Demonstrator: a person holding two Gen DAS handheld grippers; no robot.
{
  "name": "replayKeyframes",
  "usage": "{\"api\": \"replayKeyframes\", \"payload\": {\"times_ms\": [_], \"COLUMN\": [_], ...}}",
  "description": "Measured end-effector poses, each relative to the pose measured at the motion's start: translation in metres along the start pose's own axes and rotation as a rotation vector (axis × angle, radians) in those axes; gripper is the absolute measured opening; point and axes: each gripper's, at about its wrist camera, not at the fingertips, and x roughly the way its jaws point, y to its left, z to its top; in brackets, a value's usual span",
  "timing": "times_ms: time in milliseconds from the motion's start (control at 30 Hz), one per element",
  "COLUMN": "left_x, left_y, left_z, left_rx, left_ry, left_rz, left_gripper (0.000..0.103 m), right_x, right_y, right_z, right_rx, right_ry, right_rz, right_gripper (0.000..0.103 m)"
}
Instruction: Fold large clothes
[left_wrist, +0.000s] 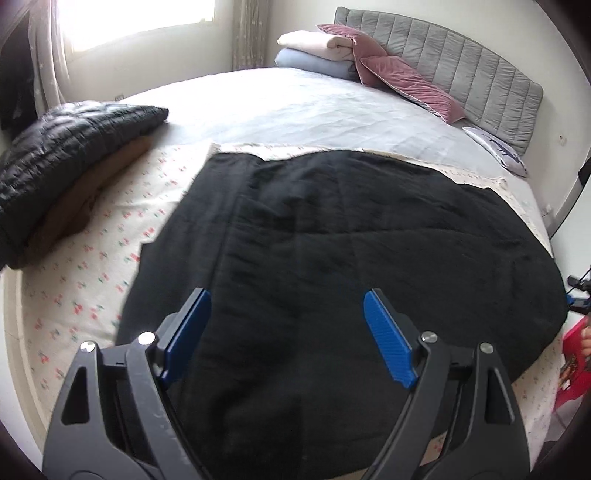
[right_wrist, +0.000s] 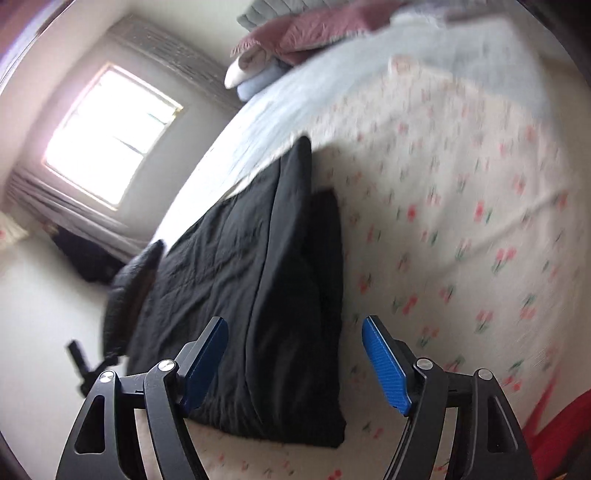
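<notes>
Bedroom daylight falls on the bed (left_wrist: 314, 107), where our left gripper (left_wrist: 286, 314) and right gripper (right_wrist: 295, 343) hover wide open, holding nothing. Below them the black garment (left_wrist: 332, 240) lies spread flat on the floral sheet (left_wrist: 74, 288), ready for folding; beyond it, a black jacket (left_wrist: 66, 147) waits.

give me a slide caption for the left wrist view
Open left gripper hovers over a black garment spread on the floral sheet.

bed (left_wrist: 295, 110) with grey padded headboard (left_wrist: 461, 70) | bright window (left_wrist: 140, 22) with curtains (left_wrist: 251, 33) | pale walls | mauve cushions (left_wrist: 399, 77) by headboard
</notes>
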Motion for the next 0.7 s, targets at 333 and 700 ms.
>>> {"api": "replayKeyframes", "payload": {"times_ms": [333, 700], "left_x": [0.033, 0.004], "left_y": [-0.005, -0.024], "left_z": [-0.024, -0.019], "left_rx": [0.043, 0.051], "left_ry": [0.073, 0.016], "left_rz": [0.060, 0.009], "left_gripper": [0.085, 0.085], "right_x": [0.006, -0.012], "right_y": [-0.004, 0.115], "right_z": [-0.017, -0.035], "right_rx": [-0.009, -0.278], "right_ry": [-0.068, -0.216], "right_rz": [-0.179, -0.346], "right_gripper": [0.008, 0.039]}}
